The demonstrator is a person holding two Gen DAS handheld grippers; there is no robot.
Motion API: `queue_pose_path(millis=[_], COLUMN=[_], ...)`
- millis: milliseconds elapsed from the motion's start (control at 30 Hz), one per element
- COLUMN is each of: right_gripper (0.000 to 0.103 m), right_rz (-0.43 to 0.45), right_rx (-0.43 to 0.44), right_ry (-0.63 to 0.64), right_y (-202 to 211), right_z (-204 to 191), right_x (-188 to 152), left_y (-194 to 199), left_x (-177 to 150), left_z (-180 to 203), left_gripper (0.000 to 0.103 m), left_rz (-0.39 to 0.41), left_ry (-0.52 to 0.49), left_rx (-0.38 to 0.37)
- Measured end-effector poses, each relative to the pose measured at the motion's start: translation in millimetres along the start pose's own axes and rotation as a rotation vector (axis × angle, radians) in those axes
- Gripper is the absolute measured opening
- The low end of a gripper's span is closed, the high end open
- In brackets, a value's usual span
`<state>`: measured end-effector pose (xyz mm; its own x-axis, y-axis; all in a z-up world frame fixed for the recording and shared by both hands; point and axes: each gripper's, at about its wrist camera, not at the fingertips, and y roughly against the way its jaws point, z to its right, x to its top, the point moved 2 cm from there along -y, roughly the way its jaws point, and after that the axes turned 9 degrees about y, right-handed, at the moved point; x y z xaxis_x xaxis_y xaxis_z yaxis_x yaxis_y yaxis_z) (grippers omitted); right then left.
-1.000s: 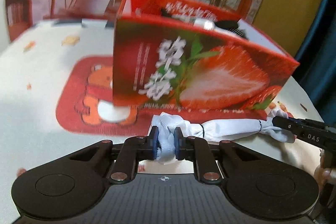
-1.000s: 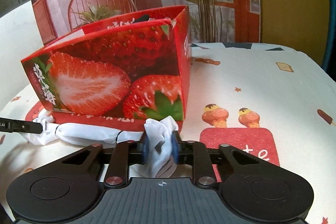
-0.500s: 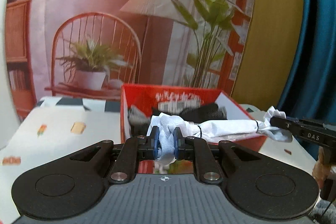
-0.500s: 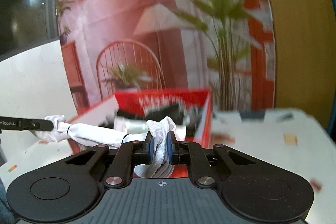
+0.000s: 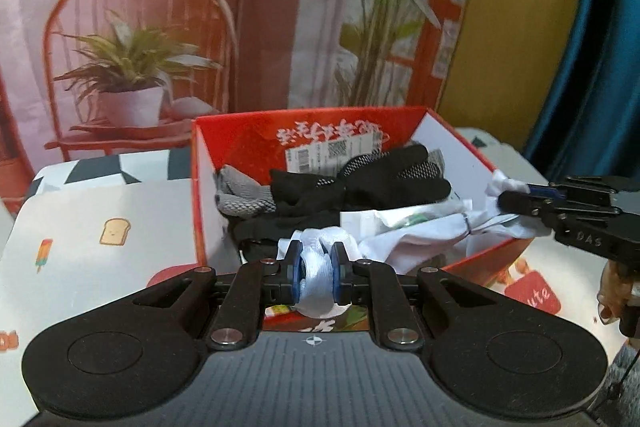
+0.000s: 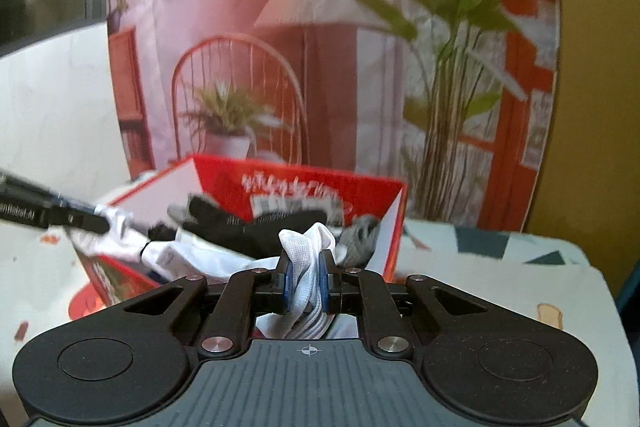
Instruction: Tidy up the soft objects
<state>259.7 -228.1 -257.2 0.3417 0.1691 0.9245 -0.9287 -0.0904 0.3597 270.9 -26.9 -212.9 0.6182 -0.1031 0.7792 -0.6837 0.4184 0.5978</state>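
Observation:
A long white cloth roll [image 5: 420, 239], tied with thin bands, hangs stretched between both grippers over the open red strawberry box [image 5: 199, 187]. My left gripper [image 5: 317, 267] is shut on one bunched end. In the left wrist view my right gripper [image 5: 514, 197] pinches the other end above the box's right wall. The right wrist view shows that gripper [image 6: 306, 277] shut on the white cloth [image 6: 306, 247], with the left gripper [image 6: 94, 221] at the far end. Inside the box lie black fabric pieces [image 5: 360, 183] and a grey one [image 5: 240, 195].
The box [image 6: 394, 227] stands on a table with a cartoon-print cloth [image 5: 100, 235]. Behind it hangs a printed backdrop [image 5: 140, 67] with a chair and plants. A blue curtain [image 5: 600, 67] is at the right, and a person's hand [image 5: 612, 291] holds the right gripper.
Both grippers rose with the white cloth roll from table level in front of the box to above its open top. The box's inside has come into view.

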Motion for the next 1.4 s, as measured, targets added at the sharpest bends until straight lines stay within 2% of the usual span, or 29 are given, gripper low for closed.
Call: queue_pose_path(millis=[167, 333, 367, 433, 467, 500, 567, 600, 633, 700, 800, 933, 1167, 1400], right_gripper=[0.012, 0.013, 0.016, 0.026, 0.027, 0.031, 0.045, 0.060, 0.073, 0.080, 0.102, 0.103, 0.103, 0.103], right_rz=[-0.061, -0.105, -0.114, -0.123, -0.119, -0.112, -0.104, -0.098, -0.091, -0.071, -0.038, 0.021, 0.096, 0.143], right_rx=[0.010, 0.006, 0.000, -0.011, -0.012, -0.015, -0.030, -0.038, -0.041, -0.041, -0.042, -0.035, -0.116, -0.106], right_ry=[-0.025, -0.048, -0.046, -0.044, -0.043, -0.043, -0.046, -0.052, -0.060, -0.082, -0.117, -0.140, -0.156, -0.178], right_y=[-17, -29, -30, -29, -27, -24, -17, -14, -9, 0, 19, 49, 109, 171], right_z=[-4, -6, -7, -7, -7, -7, -6, -6, -4, -3, -4, -9, -28, -47], right_x=[-2, 2, 3, 4, 5, 5, 8, 9, 11, 15, 25, 41, 65, 83], left_y=[-20, -32, -31, -26, -23, -18, -7, -3, 3, 17, 37, 68, 137, 209], left_x=[10, 13, 13, 14, 14, 14, 15, 17, 18, 17, 14, 9, 5, -5], left_z=[-4, 0, 1, 3, 4, 5, 7, 9, 10, 13, 19, 30, 42, 68], left_gripper=[0.016, 0.017, 0.021, 0.043, 0.062, 0.072, 0.084, 0.091, 0.094, 0.101, 0.103, 0.103, 0.103, 0.103], left_rz=[-0.037, -0.037, -0.027, -0.011, 0.000, 0.023, 0.058, 0.068, 0.083, 0.124, 0.166, 0.210, 0.293, 0.400], left_ry=[0.029, 0.038, 0.037, 0.029, 0.026, 0.022, 0.020, 0.020, 0.024, 0.046, 0.067, 0.073, 0.114, 0.078], left_rx=[0.018, 0.039, 0.042, 0.031, 0.030, 0.033, 0.043, 0.051, 0.060, 0.066, 0.070, 0.111, 0.128, 0.177])
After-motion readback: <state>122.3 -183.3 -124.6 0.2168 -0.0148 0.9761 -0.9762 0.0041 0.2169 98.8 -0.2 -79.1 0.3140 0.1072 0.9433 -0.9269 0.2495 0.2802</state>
